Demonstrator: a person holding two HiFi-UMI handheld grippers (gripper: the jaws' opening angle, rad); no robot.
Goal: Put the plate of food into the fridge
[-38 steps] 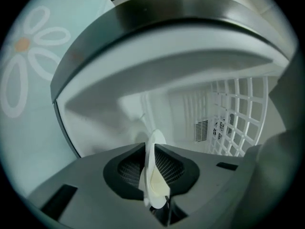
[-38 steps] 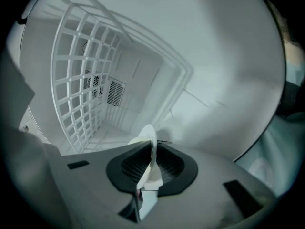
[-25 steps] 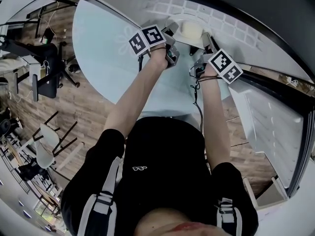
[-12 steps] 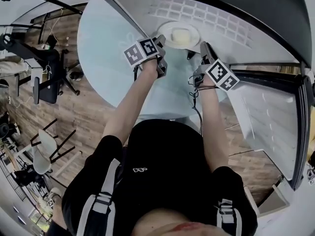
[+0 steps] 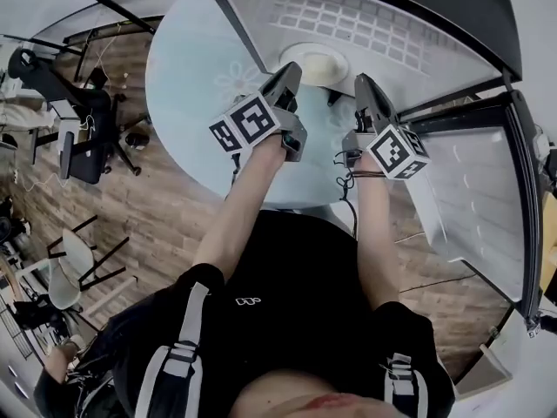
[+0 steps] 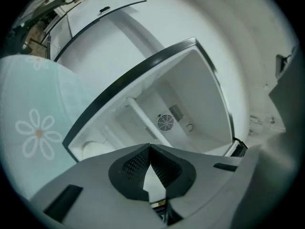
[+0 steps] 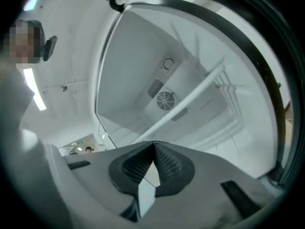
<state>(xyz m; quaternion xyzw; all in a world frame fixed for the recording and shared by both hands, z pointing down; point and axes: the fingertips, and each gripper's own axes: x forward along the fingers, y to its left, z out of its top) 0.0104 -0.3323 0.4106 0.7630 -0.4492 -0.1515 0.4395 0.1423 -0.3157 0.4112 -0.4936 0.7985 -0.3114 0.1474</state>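
Observation:
The white plate (image 5: 312, 66) with a pale lump of food (image 5: 322, 61) rests inside the open fridge (image 5: 374, 20), on its white shelf near the front edge. In the left gripper view the plate (image 6: 93, 149) shows low at the left of the fridge cavity. My left gripper (image 5: 289, 71) hangs just short of the plate, its jaws closing until the tips meet on nothing. My right gripper (image 5: 360, 82) is to the plate's right, jaws likewise closing on nothing. Both grippers (image 6: 150, 148) (image 7: 153, 143) point into the fridge.
A round table with a pale blue daisy-print cloth (image 5: 187, 68) stands left of the fridge, under my arms. The fridge door (image 5: 474, 207) swings open at the right. A fan vent (image 6: 165, 122) sits on the fridge's back wall. Chairs and desks (image 5: 83, 138) stand at the far left.
Both grippers have let go of the plate, drawn back from the fridge toward the person and closed their jaws. The plate stays on the fridge shelf.

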